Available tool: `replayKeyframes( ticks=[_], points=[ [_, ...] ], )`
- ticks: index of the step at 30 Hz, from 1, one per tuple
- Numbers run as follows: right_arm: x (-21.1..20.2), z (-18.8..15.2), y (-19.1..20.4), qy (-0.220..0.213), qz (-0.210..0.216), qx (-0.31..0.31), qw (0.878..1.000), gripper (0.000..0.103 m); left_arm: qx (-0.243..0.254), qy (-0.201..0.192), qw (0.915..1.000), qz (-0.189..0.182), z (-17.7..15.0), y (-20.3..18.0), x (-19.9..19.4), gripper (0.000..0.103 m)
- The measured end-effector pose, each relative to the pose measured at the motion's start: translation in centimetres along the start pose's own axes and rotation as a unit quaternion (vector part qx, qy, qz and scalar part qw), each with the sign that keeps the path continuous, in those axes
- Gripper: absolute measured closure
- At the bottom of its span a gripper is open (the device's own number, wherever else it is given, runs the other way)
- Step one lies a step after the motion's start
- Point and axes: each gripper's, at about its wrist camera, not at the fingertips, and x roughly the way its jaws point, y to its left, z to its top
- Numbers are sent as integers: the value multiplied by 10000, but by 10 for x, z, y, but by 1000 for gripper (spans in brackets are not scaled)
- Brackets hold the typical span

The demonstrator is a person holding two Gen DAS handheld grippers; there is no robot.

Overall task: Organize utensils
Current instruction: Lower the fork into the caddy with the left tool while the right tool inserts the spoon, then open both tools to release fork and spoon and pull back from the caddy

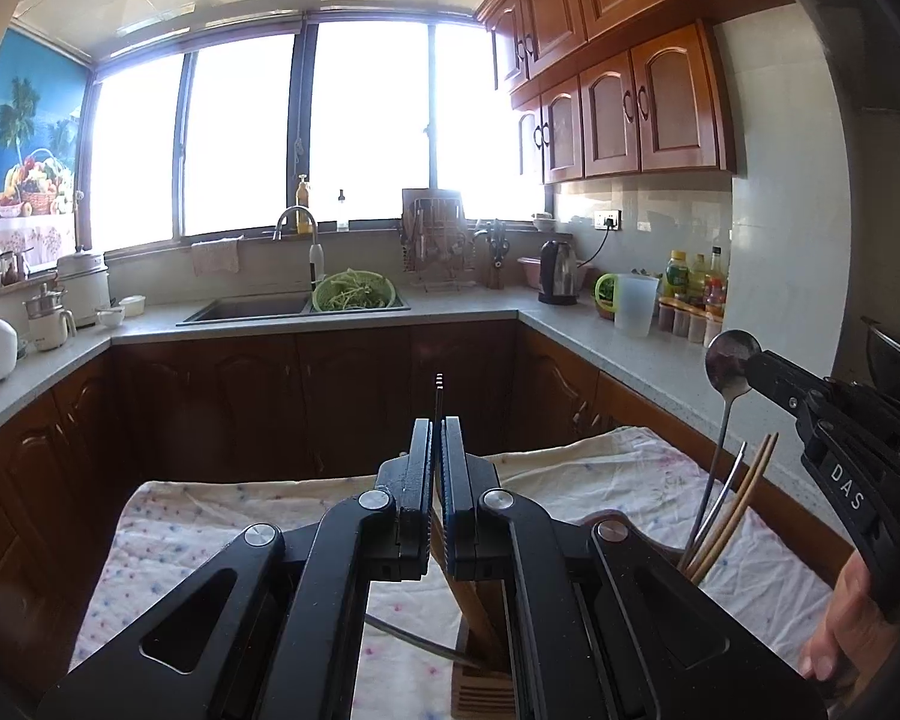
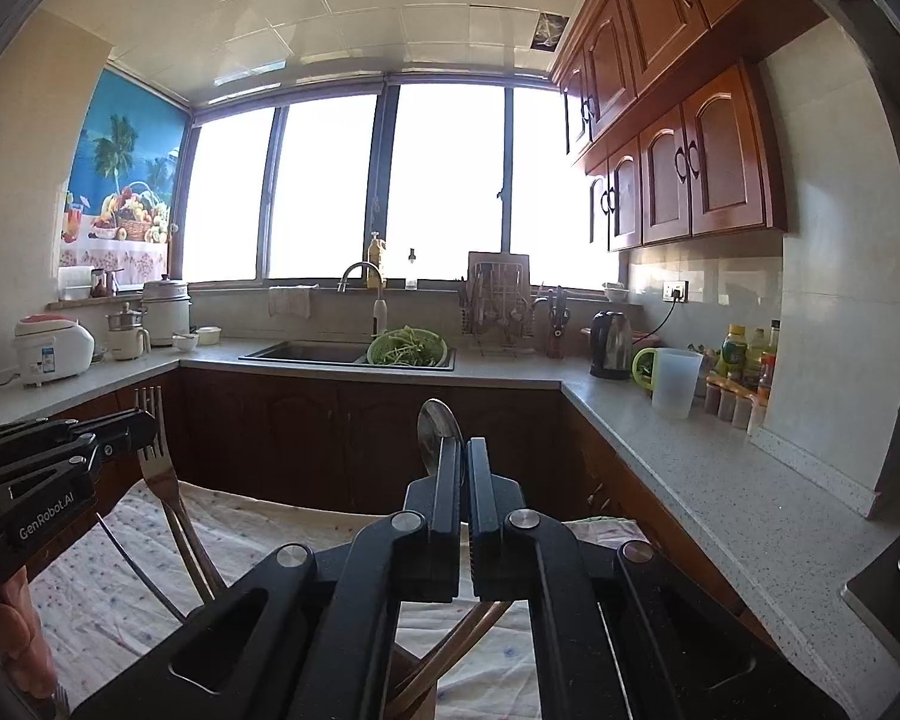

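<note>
I have a utensil pinched in each hand and both lifted clear above the cloth-covered table point(image 1: 222, 516), so I judge this as the carrying step, with each piece on its way to a slot. My left gripper point(image 1: 438, 420) has its jaws together on a fork point(image 2: 153, 444); from its own camera I only see the tines edge-on, poking up just past the fingertips, while the right view shows the fork upright with its handle hanging down towards the cloth. My right gripper point(image 2: 465, 444) is clamped on a spoon point(image 2: 439, 429), bowl up and sticking out beyond the tips, handle trailing down at the near right of the table. Below and near me stands a wooden holder point(image 1: 480, 690) with chopsticks point(image 1: 735, 504) and other handles already leaning in it. Next I would tip each piece handle-down over its compartment, lower it in without knocking what already stands there, and only then let the jaws part
</note>
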Motion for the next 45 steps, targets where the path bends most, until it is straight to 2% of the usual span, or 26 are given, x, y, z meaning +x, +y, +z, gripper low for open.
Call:
replayKeyframes(
  ticks=[7, 11, 19, 23, 25, 40, 43, 44, 45],
  points=[
    [3, -35, 11, 65, 10, -29, 10000, 101, 83, 93, 9999, -52, -32, -11, 2, 101],
    [-1, -50, 14, 78, -26, -25, 10000, 101, 102, 6, 9999, 2, -49, -13, 0, 101],
    [-20, -60, 8, -60, -214, -87, 9997, 101, 213, 146, 9996, -121, -73, -21, -2, 101],
    [-20, -75, 8, 214, -132, -95, 9996, 101, 158, 182, 9996, -147, -75, -21, -6, 101],
    [-21, -79, 6, 220, -210, -60, 9995, 101, 149, 212, 9995, -165, -75, -20, -6, 101],
    [-7, -74, -20, 829, 104, 595, 9947, 98, 42, 504, 9984, -232, -69, -16, -1, 99],
    [-7, -74, -22, 914, 181, 720, 9930, 97, 14, 546, 9982, -238, -68, -16, -1, 95],
    [-8, -73, -23, 922, 192, 746, 9928, 89, 18, 541, 9983, -200, -68, -16, -3, 85],
    [-9, -73, -23, 939, 199, 777, 9923, 85, -3, 504, 9985, -234, -67, -16, -5, 81]
  ],
)
